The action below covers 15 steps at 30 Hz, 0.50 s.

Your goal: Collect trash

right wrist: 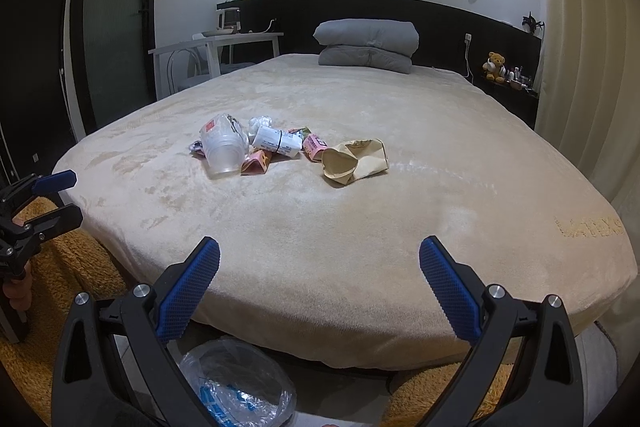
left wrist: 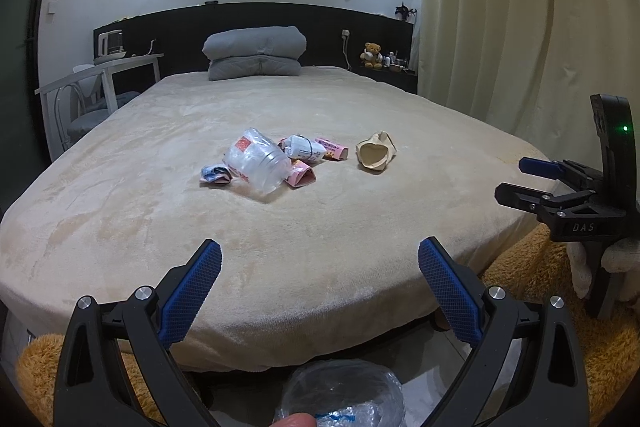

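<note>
**Bed with a litter cluster**

A beige plush bed (right wrist: 360, 235) carries a folded grey quilt (right wrist: 366, 45) at twelve o'clock. Mid-bed lie a clear plastic cup (right wrist: 222, 151), a white roll (right wrist: 278, 143), pink wrappers (right wrist: 314, 146) and, at three o'clock of them, a crumpled paper bag (right wrist: 356, 161).

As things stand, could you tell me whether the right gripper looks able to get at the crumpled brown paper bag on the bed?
Probably yes. The right gripper is open and empty, and the brown paper bag lies apart from the other trash on bare blanket, with nothing between them. It would need to move forward.
</note>
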Tool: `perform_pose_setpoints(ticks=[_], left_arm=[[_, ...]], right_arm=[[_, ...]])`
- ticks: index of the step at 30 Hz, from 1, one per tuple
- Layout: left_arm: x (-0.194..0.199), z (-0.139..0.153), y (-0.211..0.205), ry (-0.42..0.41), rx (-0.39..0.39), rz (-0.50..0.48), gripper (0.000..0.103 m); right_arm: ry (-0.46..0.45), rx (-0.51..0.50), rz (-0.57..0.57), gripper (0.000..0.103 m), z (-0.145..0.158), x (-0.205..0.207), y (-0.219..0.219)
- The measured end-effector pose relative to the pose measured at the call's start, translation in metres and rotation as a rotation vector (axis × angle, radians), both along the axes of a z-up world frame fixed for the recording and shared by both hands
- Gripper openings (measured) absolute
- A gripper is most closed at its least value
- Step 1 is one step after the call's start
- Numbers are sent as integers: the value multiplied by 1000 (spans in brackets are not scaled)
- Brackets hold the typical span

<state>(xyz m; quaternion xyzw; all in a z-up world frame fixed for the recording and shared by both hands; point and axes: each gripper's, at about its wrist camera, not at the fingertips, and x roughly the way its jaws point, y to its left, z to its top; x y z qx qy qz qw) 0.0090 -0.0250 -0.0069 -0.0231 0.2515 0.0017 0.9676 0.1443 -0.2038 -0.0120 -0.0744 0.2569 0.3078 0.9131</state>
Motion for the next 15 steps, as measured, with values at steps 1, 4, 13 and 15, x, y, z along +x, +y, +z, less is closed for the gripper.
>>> perform_pose_setpoints(ticks=[1,4,13,15], left_arm=[[2,0,-2,2,9,-14,97],[8,-2,-6,20,10,-35,97],[19,-6,0,78,11,-53,97],[21,-4,8,88,-25,-59,97]], right_arm=[[10,-4,7,99,-1,2,1],[34,-5,11,99,-4,7,5],[96,-52,16,99,-10,19,16],[120,-70,16,99,-11,24,19]])
